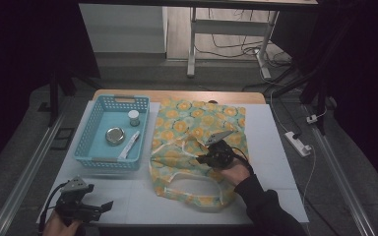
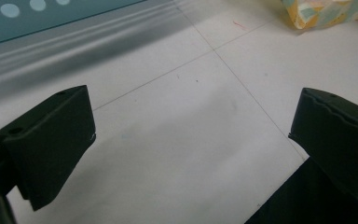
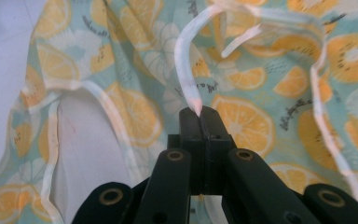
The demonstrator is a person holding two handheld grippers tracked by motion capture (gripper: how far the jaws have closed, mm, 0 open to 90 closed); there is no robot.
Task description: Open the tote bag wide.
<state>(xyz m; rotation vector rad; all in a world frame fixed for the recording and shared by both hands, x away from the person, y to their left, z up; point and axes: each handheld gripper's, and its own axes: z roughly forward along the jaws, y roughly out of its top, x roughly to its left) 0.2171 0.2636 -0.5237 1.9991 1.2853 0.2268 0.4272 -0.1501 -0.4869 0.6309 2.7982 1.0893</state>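
Observation:
A cloth bag (image 1: 187, 147) printed with orange slices on pale green lies flat on the white table. My right gripper (image 1: 203, 158) rests over its middle. In the right gripper view the jaws of my right gripper (image 3: 200, 113) are shut on the bag's white edge strip (image 3: 186, 70), which rises from between them. My left gripper (image 1: 109, 205) sits near the table's front left corner, jaws wide apart over bare table. In the left gripper view my left gripper (image 2: 191, 128) has nothing between its two black pads (image 2: 56, 135).
A light blue plastic basket (image 1: 92, 132) stands at the left. It holds a round metal tin (image 1: 114, 135), a small jar (image 1: 134, 118) and a white tube (image 1: 129, 145). A corner of the bag (image 2: 326, 11) lies beyond the left gripper. A power strip (image 1: 298, 142) lies on the floor at right.

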